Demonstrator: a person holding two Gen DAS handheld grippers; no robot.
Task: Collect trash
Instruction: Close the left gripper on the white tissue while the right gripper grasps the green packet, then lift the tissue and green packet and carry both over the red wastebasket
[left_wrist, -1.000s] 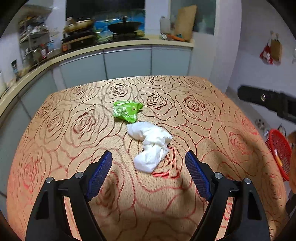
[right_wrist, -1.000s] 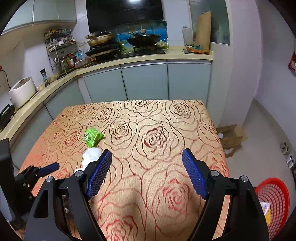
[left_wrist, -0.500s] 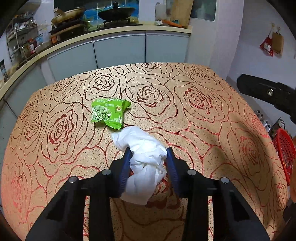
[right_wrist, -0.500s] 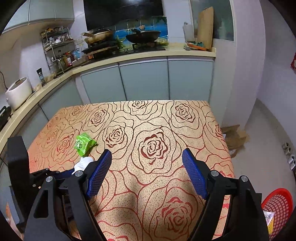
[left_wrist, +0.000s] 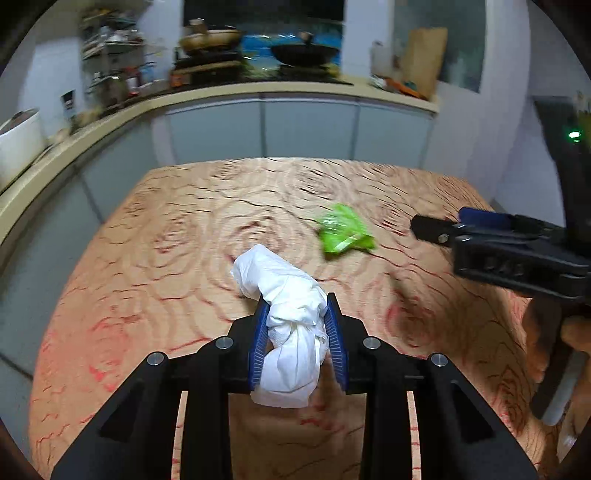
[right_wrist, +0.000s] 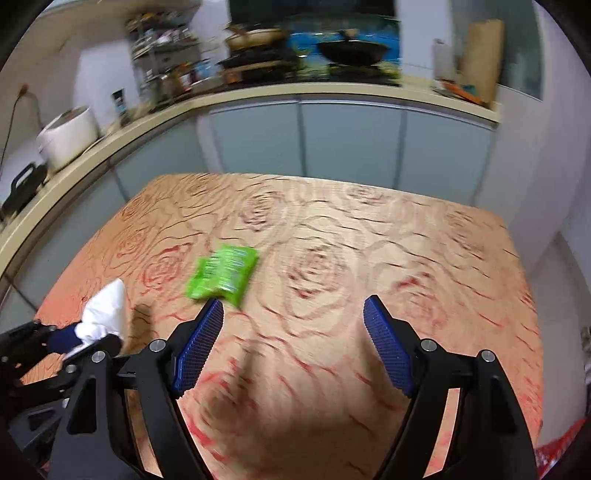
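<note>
Left wrist view shows the left gripper (left_wrist: 297, 339), jaws just closed, clamped on the crumpled white tissue (left_wrist: 288, 321); the green wrapper (right_wrist: 221, 275) remains on the table (right_wrist: 424, 258) ahead of the right gripper's (right_wrist: 293, 347) parted jaws.

no readable text, green packet (right_wrist: 222, 277) print blurred
</note>
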